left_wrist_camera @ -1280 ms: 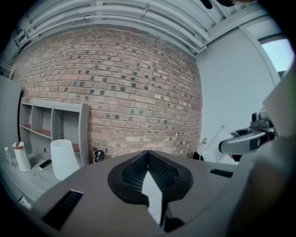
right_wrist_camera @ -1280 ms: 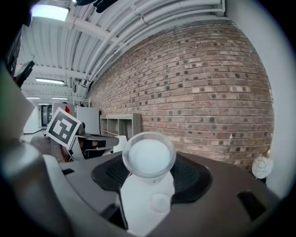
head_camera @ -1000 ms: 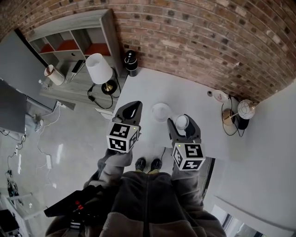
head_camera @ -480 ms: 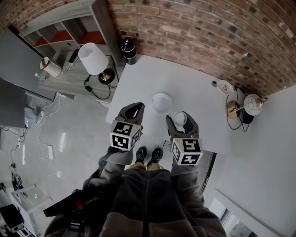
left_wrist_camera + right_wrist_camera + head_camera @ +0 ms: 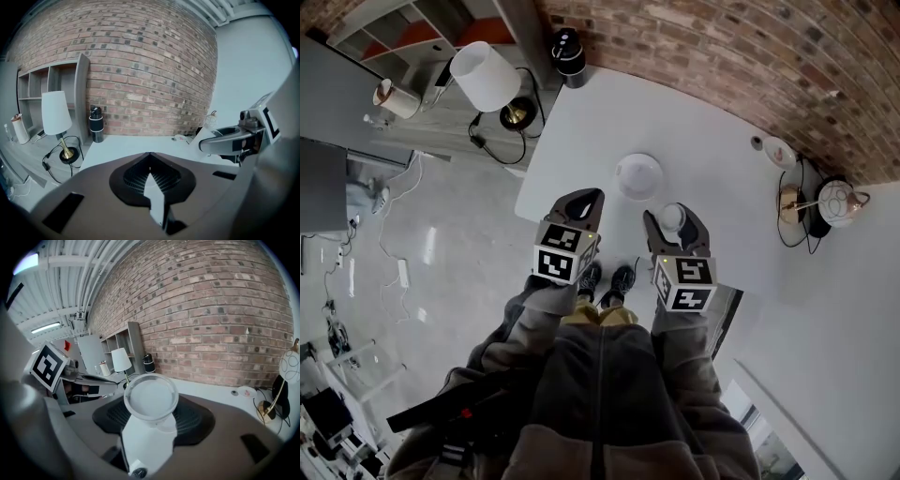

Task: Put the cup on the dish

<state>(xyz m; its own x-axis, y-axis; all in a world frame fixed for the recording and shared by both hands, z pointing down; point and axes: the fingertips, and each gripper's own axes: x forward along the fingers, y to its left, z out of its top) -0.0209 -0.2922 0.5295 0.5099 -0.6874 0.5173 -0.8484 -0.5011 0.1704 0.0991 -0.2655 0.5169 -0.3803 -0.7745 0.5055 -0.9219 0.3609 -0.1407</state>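
Note:
A white round dish (image 5: 638, 176) lies on the white table (image 5: 712, 141), a little in from its near edge. My right gripper (image 5: 675, 225) is shut on a small clear cup (image 5: 671, 217), held upright over the table's near edge, just right of and nearer than the dish. In the right gripper view the cup (image 5: 151, 397) fills the space between the jaws and hides the dish. My left gripper (image 5: 578, 208) hovers at the table's near left corner, shut with nothing in it; in its own view the left gripper (image 5: 150, 157) has its tips touching.
A black canister (image 5: 567, 52) stands at the table's far left corner by the brick wall. A white-shaded lamp (image 5: 483, 75) and shelves stand on the left. A small saucer (image 5: 778, 152) and a globe lamp (image 5: 837, 202) sit at the right. The person's shoes (image 5: 605, 278) show below the table edge.
The table and dish have drawn closer and lower in the head view as the person stepped in. Both grippers kept their pose, and the cup stayed in the right one.

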